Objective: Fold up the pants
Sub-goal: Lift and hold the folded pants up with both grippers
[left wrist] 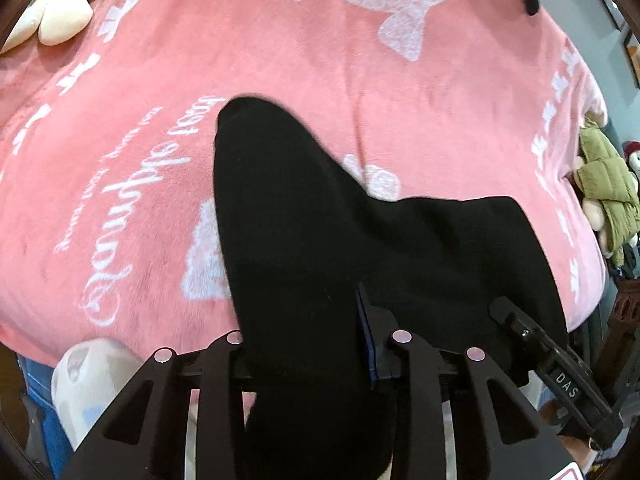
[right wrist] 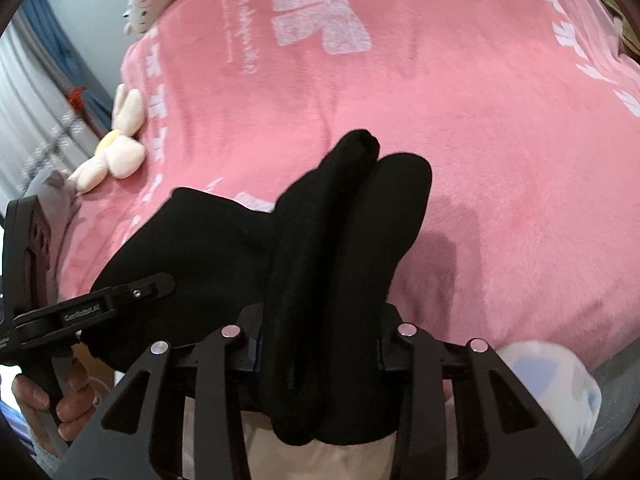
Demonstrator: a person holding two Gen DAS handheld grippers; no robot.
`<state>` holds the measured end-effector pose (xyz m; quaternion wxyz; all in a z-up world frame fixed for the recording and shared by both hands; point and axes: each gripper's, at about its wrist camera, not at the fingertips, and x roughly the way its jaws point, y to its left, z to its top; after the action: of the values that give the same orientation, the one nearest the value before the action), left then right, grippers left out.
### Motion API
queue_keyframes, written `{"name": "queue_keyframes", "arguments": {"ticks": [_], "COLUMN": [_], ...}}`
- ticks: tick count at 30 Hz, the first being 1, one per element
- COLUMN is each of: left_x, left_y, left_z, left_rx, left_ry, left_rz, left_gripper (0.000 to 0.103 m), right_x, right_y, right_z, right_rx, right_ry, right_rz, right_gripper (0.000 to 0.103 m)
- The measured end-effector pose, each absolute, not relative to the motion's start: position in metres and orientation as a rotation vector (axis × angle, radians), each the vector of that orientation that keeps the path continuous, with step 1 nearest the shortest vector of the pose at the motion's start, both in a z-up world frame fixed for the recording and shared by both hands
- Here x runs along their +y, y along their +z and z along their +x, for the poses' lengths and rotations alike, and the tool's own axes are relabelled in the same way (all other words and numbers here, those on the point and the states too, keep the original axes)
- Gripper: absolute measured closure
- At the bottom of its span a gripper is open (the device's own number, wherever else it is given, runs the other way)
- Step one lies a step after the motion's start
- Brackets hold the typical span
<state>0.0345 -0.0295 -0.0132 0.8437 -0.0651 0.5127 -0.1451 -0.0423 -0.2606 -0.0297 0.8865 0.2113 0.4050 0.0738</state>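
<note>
Black pants [left wrist: 320, 224] hang between both grippers above a pink blanket [left wrist: 140, 120]. My left gripper [left wrist: 316, 344] is shut on the pants' edge, and cloth drapes over its fingers. In the right wrist view my right gripper [right wrist: 320, 336] is shut on bunched folds of the pants [right wrist: 348, 232]. The rest of the cloth stretches left toward the left gripper [right wrist: 120, 300], which clamps the other end. The right gripper's finger [left wrist: 536, 336] shows at the lower right of the left wrist view, clamped on the cloth.
The pink blanket [right wrist: 500, 140] with white bows and lettering covers the bed. Cream plush toys [left wrist: 60, 12] [right wrist: 116, 148] lie at its left edge. A green jacket [left wrist: 608, 192] hangs off the right side. A white patterned pillow [right wrist: 560, 384] lies by the near edge.
</note>
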Motion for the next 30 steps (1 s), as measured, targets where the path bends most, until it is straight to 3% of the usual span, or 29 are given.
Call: {"name": "queue_keyframes", "arguments": {"ticks": [13, 30], "left_x": [-0.005, 0.005], "left_y": [0.027, 0.103], "left_z": [-0.036, -0.073], "left_rx": [1.038, 0.835], "left_ry": [-0.305, -0.313], "left_rz": [-0.093, -0.049], "left_gripper": [0.076, 0.076], "right_x": [-0.228, -0.23], "right_y": [0.005, 0.075], "right_z": [-0.109, -0.131], "right_rx": [0.812, 0.599], "right_ry": [0.218, 0.249], "right_rz": [0.392, 0.384], "right_gripper": [0.068, 0.068]}}
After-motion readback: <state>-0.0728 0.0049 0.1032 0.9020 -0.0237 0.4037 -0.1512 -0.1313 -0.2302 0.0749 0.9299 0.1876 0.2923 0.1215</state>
